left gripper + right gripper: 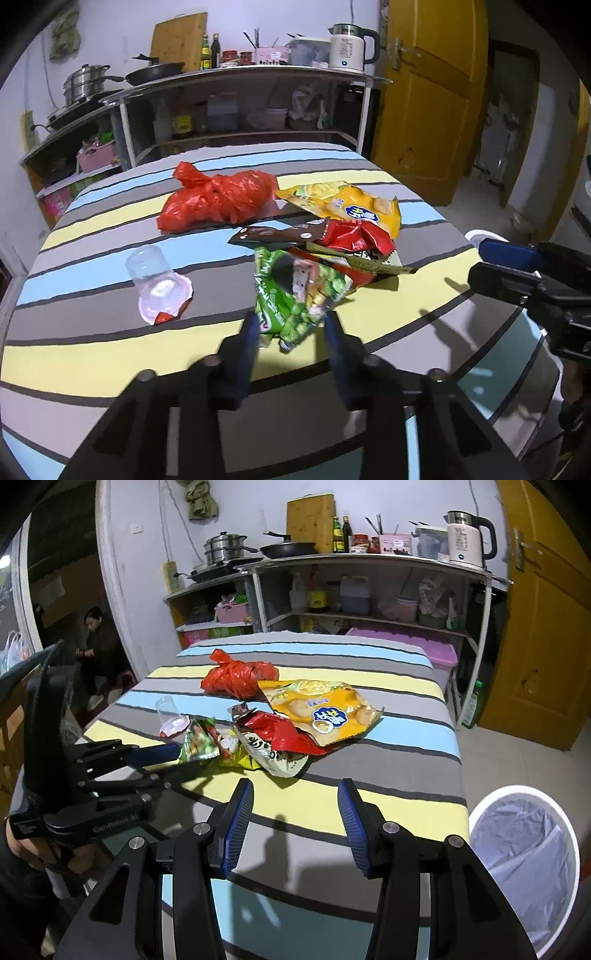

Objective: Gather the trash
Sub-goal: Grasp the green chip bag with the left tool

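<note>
- The left gripper [291, 325] reaches over the striped tablecloth [92, 350], its blue fingers [249, 332] set on either side of the near end of a green snack wrapper [295, 295]; whether the pads press on it I cannot tell.
- That wrapper lies at the near edge of a heap with a red wrapper [351, 236], a brown wrapper [280, 234] and a yellow chip bag [351, 206].
- A tied red plastic bag [218, 199] sits behind the heap; a clear plastic cup [159, 284] lies on its side to the left.
- The right gripper [295, 801] hovers over the cloth with its fingers apart and nothing between them.
- A white trash bin [524, 867] with a liner stands beside the table's right corner.
</note>
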`<act>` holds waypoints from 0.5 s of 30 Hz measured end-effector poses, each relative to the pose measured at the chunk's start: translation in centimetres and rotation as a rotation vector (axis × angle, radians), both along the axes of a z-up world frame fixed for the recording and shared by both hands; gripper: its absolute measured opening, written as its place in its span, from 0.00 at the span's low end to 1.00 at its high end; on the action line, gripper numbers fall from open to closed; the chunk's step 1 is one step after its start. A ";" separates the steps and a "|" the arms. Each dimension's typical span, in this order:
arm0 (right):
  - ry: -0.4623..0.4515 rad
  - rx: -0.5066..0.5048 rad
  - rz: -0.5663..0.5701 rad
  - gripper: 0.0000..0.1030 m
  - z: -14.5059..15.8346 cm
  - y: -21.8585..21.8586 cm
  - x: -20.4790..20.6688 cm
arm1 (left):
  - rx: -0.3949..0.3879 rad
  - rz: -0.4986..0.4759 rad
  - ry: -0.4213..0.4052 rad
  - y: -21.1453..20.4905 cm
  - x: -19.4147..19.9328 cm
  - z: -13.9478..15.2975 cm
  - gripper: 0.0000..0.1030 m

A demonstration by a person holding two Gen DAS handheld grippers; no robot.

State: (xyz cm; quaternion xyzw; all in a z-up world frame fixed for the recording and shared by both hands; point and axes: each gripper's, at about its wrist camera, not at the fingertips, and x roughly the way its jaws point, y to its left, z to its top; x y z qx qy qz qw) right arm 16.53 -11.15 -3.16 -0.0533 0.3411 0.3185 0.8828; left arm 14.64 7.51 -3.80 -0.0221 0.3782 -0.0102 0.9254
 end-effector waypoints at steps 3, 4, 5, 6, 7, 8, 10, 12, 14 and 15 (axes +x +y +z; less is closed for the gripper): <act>-0.010 -0.016 0.032 0.47 -0.1 0.7 0.3 | -0.017 0.008 -0.014 0.4 -0.6 0.2 0.21; -0.012 -0.020 0.040 0.47 -0.1 1.0 0.4 | -0.026 0.010 -0.020 0.6 -0.9 0.3 0.07; -0.014 -0.029 0.057 0.47 -0.2 1.4 0.5 | -0.036 0.010 -0.018 0.7 -1.0 0.3 0.07; -0.015 -0.036 0.068 0.47 -0.3 1.7 0.6 | -0.039 0.015 -0.022 0.8 -1.2 0.4 0.07; -0.018 -0.045 0.084 0.47 -0.5 2.1 0.8 | -0.040 0.018 -0.026 0.9 -1.5 0.4 0.07; -0.020 -0.052 0.098 0.47 -0.6 2.5 0.9 | -0.043 0.019 -0.027 1.1 -1.6 0.4 0.07; -0.022 -0.075 0.118 0.43 -0.9 3.4 1.1 | -0.046 0.023 -0.030 1.2 -1.8 0.4 0.06; -0.027 -0.088 0.141 0.34 -1.1 4.1 1.3 | -0.053 0.028 -0.038 1.4 -2.1 0.5 0.06; -0.027 -0.110 0.155 0.24 -1.5 5.0 1.7 | -0.064 0.032 -0.046 1.7 -2.2 0.7 0.06; -0.026 -0.119 0.164 0.21 -1.6 5.4 1.9 | -0.067 0.034 -0.050 1.8 -2.3 0.8 0.06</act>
